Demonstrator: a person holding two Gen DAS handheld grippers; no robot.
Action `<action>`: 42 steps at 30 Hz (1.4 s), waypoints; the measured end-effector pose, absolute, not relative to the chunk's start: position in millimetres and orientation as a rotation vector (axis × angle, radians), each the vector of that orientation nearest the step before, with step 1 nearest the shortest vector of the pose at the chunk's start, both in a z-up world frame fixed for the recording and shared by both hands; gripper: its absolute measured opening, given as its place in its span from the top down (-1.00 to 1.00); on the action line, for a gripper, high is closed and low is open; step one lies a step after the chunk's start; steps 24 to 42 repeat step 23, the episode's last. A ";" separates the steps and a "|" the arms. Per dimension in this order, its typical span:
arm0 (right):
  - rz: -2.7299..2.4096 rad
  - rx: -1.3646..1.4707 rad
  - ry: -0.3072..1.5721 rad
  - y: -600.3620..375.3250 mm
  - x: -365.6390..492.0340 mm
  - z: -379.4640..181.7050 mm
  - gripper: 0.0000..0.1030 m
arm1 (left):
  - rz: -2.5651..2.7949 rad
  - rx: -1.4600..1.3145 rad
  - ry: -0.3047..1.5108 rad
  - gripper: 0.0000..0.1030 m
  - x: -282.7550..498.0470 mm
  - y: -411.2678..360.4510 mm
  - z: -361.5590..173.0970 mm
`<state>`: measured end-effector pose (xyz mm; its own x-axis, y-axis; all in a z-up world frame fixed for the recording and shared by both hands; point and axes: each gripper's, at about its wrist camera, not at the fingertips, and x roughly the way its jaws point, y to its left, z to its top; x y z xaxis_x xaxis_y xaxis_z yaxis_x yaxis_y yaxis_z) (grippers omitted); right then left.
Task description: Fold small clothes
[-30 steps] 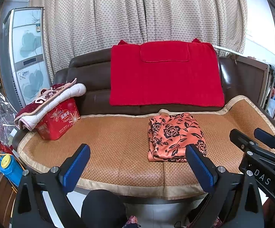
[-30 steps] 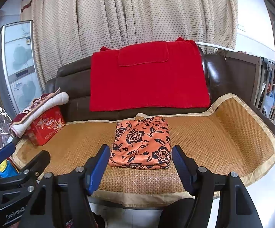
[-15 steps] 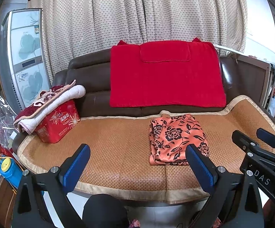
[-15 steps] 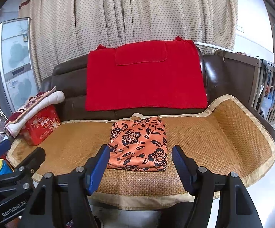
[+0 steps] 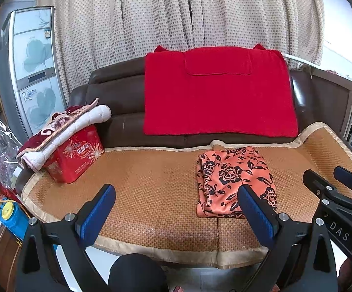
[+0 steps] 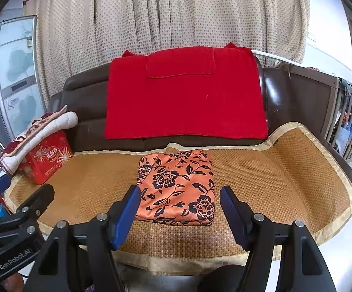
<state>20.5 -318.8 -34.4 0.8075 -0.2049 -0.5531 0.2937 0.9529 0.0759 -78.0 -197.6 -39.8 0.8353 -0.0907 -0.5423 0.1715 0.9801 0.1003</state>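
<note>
While both tongs hang in front of the sofa's front edge with nothing between their blue pads, the left gripper [image 5: 176, 209] and the right gripper [image 6: 179, 209] are each spread wide. A folded orange floral garment [image 6: 176, 189] lies flat on the woven mat [image 6: 285, 170], right of the seat's middle and nearer the backrest than the front edge. At the mat's left end a red tin [image 5: 75, 155] stands on the seat, with a folded quilted blanket [image 5: 61, 131] lying across its top and leaning over the sofa's left arm. A red towel [image 5: 217, 92] hangs down the brown sofa backrest [image 5: 117, 104] behind the garment, its lower hem close above the mat's rear border. Bare mat stretches between the tin and the garment, and again from the garment to the right end. Beyond the left end stands a refrigerator [image 5: 34, 73]; a wooden railing [image 6: 351, 121] flanks the right end.
</note>
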 end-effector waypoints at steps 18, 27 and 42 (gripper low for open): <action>-0.268 0.150 0.640 -324.8 70.9 -59.5 -0.38 | -0.134 0.146 0.638 -0.94 -31.6 -208.8 -68.7; -0.270 0.167 0.661 -336.9 93.8 -70.6 -0.38 | -0.136 0.130 0.626 -0.94 -13.2 -211.0 -75.7; -0.270 0.167 0.661 -336.9 93.8 -70.6 -0.38 | -0.136 0.130 0.626 -0.94 -13.2 -211.0 -75.7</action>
